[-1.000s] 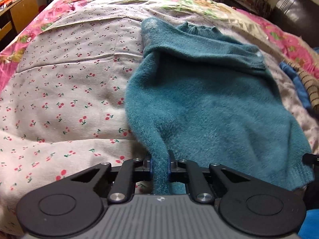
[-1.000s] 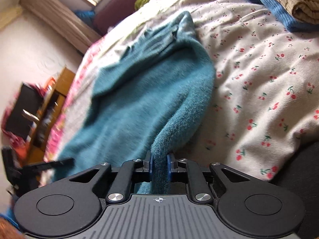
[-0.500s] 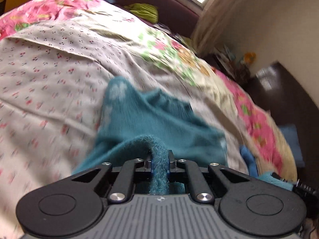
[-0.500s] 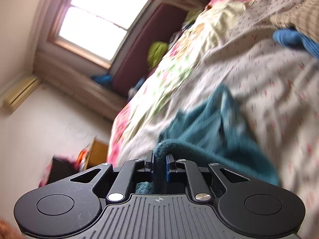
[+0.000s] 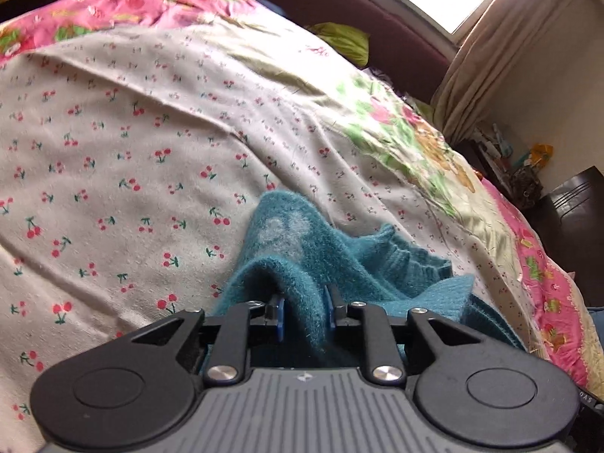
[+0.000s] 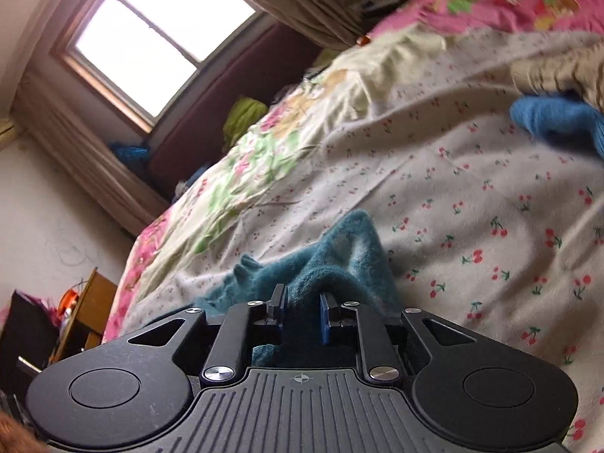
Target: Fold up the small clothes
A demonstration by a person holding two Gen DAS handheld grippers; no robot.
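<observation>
Teal sweater (image 5: 302,264): fuzzy knit, ribbed collar visible, one pale worn patch near its far edge. Condition: bunched and folded over itself, not flat. Location: on the cherry-print bed sheet (image 5: 113,158), near edge raised off the bed.

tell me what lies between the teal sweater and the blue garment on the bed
Only bare cherry-print bedsheet separates the teal sweater from the blue garment, seen in the right wrist view.

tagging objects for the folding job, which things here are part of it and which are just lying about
In the job:
teal sweater
left tool, clamped on the sweater
right tool, clamped on the sweater
cherry-print bedsheet, the folding surface

Lying about:
blue garment
green cloth by the window
</observation>
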